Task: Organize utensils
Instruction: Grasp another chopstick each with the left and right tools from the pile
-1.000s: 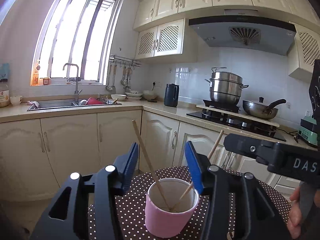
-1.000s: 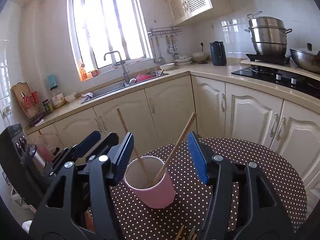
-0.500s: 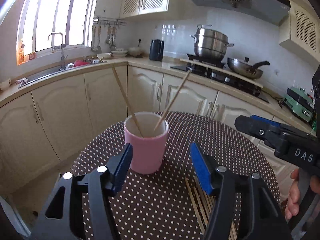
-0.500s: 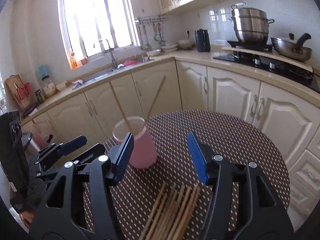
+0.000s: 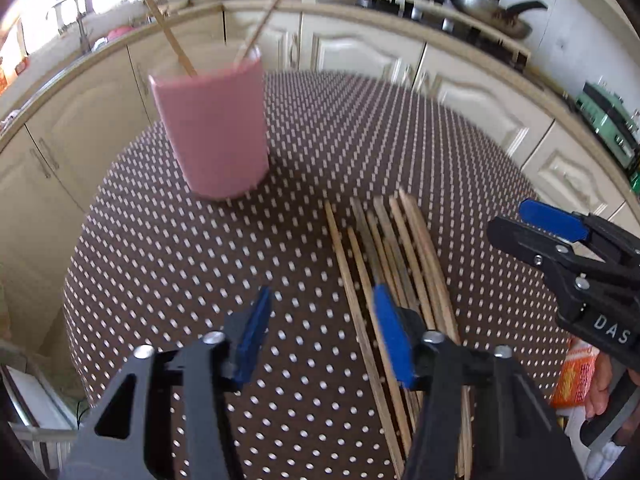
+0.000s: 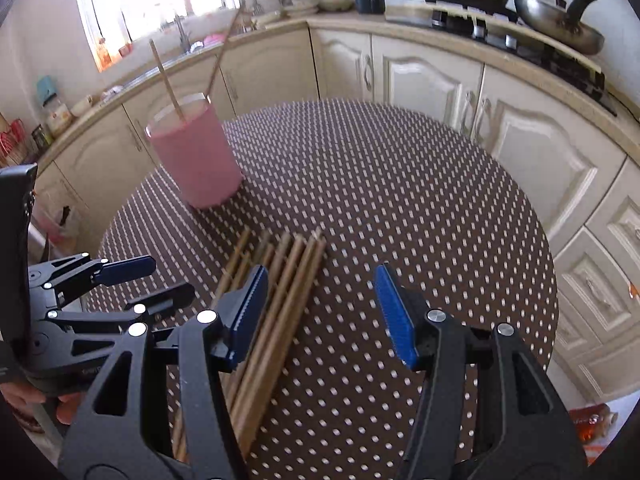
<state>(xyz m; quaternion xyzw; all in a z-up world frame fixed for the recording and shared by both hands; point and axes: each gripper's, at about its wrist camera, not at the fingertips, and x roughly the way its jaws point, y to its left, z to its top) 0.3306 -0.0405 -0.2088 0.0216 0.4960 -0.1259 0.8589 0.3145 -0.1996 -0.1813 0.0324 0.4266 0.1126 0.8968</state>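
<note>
A pink cup [image 5: 216, 128] [image 6: 196, 156] stands at the far left of a round table under a brown dotted cloth [image 5: 200, 260] [image 6: 400, 200], with two wooden chopsticks leaning in it. Several loose chopsticks [image 5: 400, 256] [image 6: 288, 272] lie side by side nearer to me. My left gripper [image 5: 320, 320] hovers over the cloth with its jaws closing and nothing between them. Its right finger is over the left edge of the pile. My right gripper [image 6: 322, 292] hangs open above the pile's right side, not touching it. Each gripper also shows in the other's view, the right gripper [image 5: 560, 240] and the left gripper [image 6: 112, 280].
Cream cabinets [image 6: 420, 80] curve around the far side of the table. A wok [image 6: 560, 24] sits on the hob at the back right. An orange packet [image 5: 576, 376] [image 6: 592, 420] lies beyond the table's right edge, near a hand on the right gripper's handle.
Both grippers have tipped downward and sunk, from around the pink cup to over the loose chopsticks. The cup now sits higher and farther off in both views. The left jaws stand a little narrower.
</note>
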